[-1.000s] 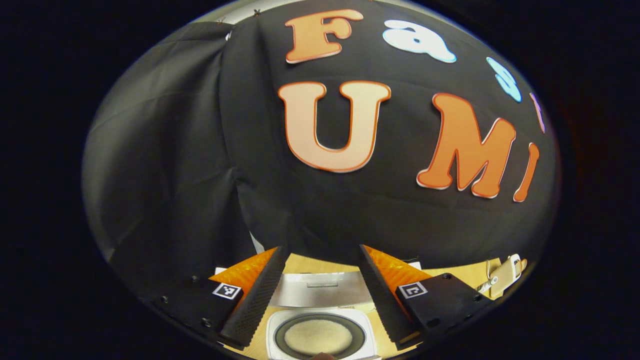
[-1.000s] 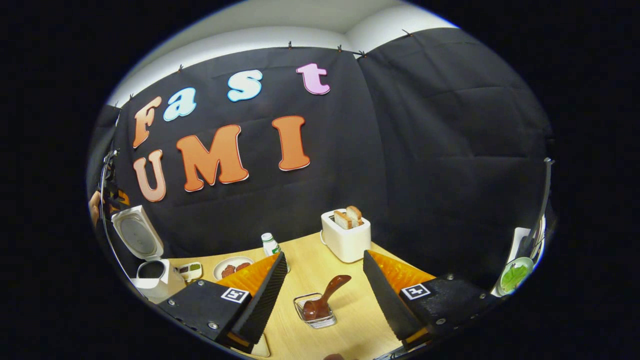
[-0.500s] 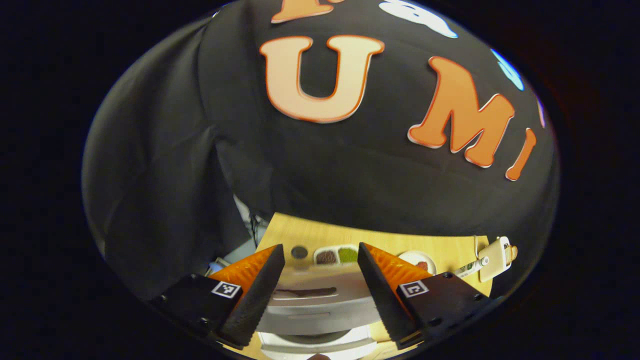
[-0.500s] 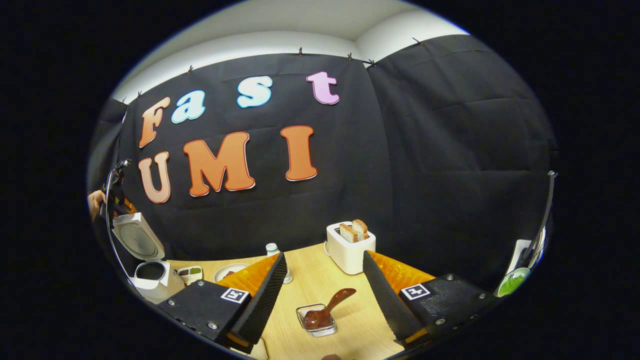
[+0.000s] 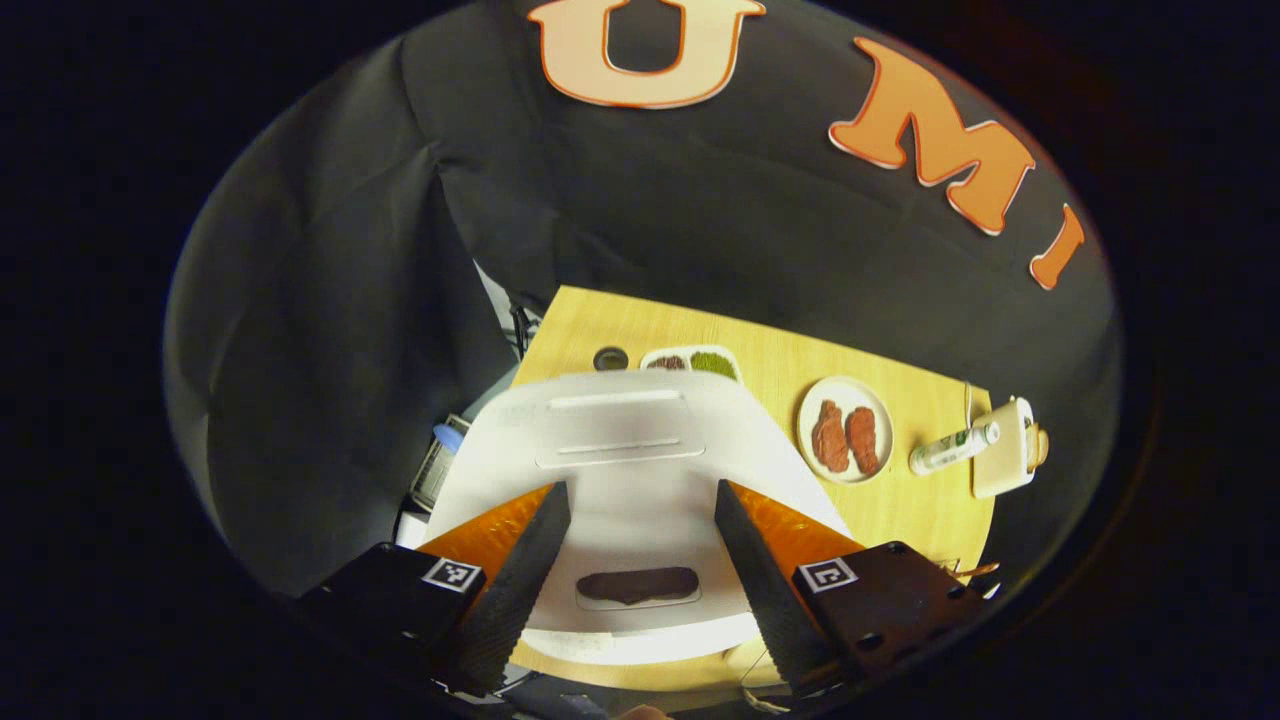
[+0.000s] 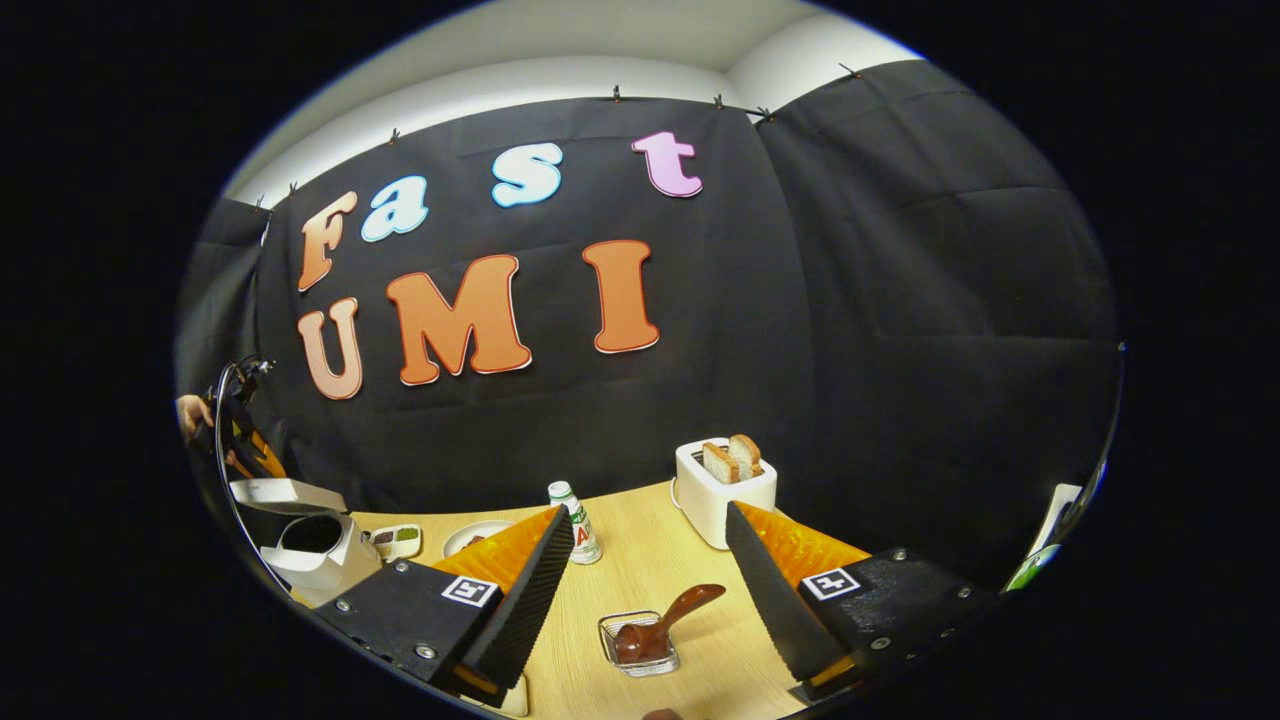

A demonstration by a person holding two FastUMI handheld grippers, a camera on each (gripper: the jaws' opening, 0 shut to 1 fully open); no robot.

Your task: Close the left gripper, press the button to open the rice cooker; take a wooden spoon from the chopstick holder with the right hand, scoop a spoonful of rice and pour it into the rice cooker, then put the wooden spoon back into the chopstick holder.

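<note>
In the left gripper view, your left gripper (image 5: 640, 560) hangs over the white rice cooker lid (image 5: 620, 470), fingers apart, nothing between them but the lid's dark button (image 5: 637, 586) at bottom centre. To the right on the wooden table (image 5: 780, 360) sit a plate of meat (image 5: 846, 428), a bottle (image 5: 950, 448) and a toaster (image 5: 1003, 447).

In the right gripper view, the rice cooker (image 6: 318, 550) stands at lower left, lid partly down. Your right gripper (image 6: 650, 590) is spread wide and empty above the table. Between its fingers, the wooden spoon (image 6: 665, 620) leans in the wire chopstick holder (image 6: 640, 645) at bottom centre.
</note>
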